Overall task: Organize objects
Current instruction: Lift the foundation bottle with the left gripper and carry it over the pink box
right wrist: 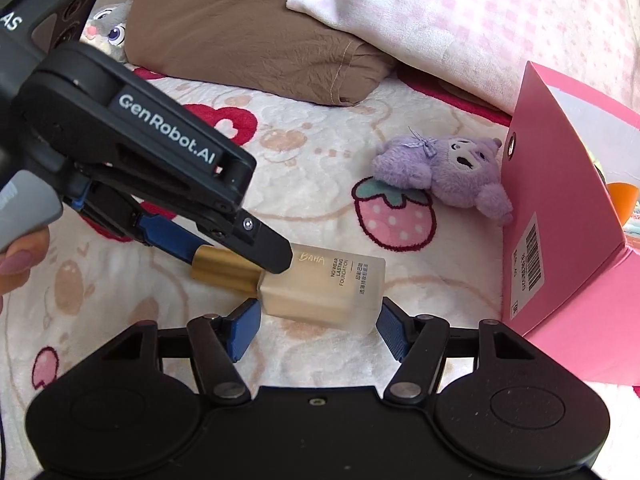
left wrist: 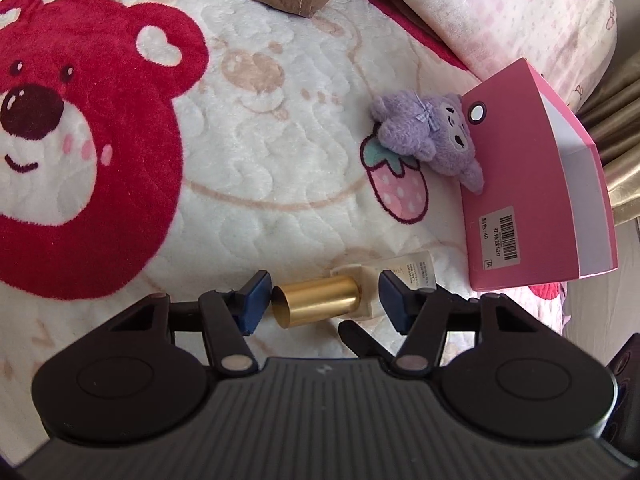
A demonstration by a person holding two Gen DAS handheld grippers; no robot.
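A foundation bottle (right wrist: 320, 292) with a frosted body and a gold cap (left wrist: 316, 300) lies on its side on the blanket. My left gripper (left wrist: 322, 300) is open with its blue pads on either side of the bottle, the left pad close to the cap's end. In the right wrist view the left gripper (right wrist: 236, 256) reaches in from the left over the cap. My right gripper (right wrist: 316, 326) is open, its pads flanking the bottle's body. A purple plush toy (right wrist: 444, 172) lies against an open pink box (right wrist: 560, 216); both show in the left wrist view, the plush toy (left wrist: 432, 136) beside the box (left wrist: 528, 184).
A white blanket (left wrist: 248, 152) with a red bear and strawberry print covers the bed. A brown pillow (right wrist: 248, 32) and a pink checked pillow (right wrist: 460, 12) lie at the back. Colourful items show inside the box (right wrist: 622, 200). A curtain (left wrist: 616, 128) hangs at right.
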